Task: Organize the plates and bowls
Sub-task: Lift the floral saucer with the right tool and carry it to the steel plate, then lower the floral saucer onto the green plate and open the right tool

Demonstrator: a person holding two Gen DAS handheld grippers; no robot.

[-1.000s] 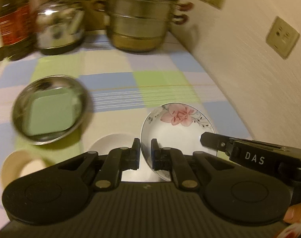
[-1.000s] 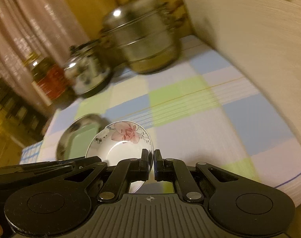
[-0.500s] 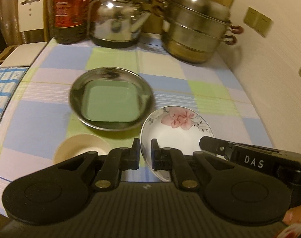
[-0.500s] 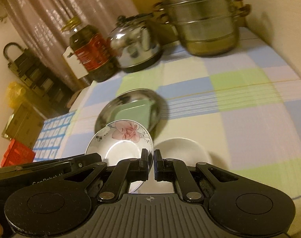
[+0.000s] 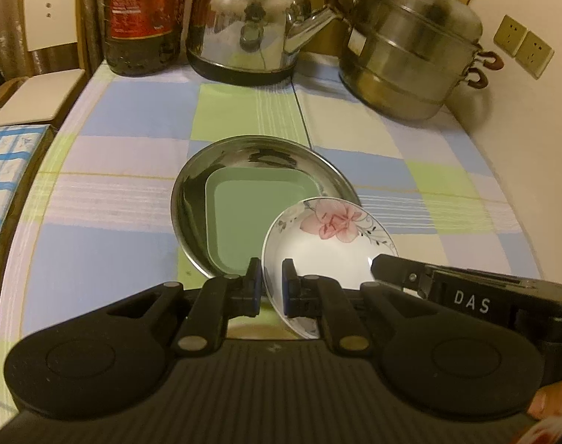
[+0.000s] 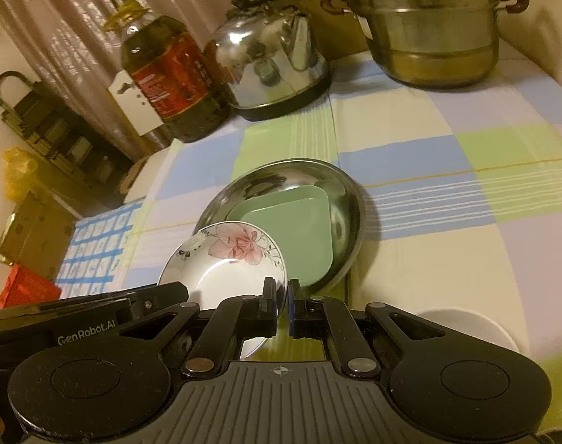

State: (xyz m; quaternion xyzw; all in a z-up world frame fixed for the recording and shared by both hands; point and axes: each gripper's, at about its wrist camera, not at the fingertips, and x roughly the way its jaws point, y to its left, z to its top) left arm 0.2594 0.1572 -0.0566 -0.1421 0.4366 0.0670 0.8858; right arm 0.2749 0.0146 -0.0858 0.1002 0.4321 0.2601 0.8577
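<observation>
Both grippers hold one white plate with a pink flower (image 5: 331, 244), lifted off the table. My left gripper (image 5: 270, 288) is shut on its left rim. My right gripper (image 6: 282, 305) is shut on its right rim; the plate shows in the right wrist view (image 6: 221, 262). Just beyond it a steel round dish (image 5: 266, 148) holds a green square plate (image 5: 251, 218), also in the right wrist view (image 6: 303, 236). A cream bowl (image 5: 255, 331) lies under the left gripper. A white bowl (image 6: 466, 327) sits at the right.
A steel kettle (image 5: 247, 22), a stacked steamer pot (image 5: 410, 51) and a dark oil bottle (image 5: 144, 14) stand along the back of the checked tablecloth (image 5: 107, 251). The wall with sockets (image 5: 521, 44) runs on the right. The table edge is at the left.
Both grippers carried the flower plate left and toward the steel dish, which now lies straight ahead and closer. The bowls slid under and beside the grippers.
</observation>
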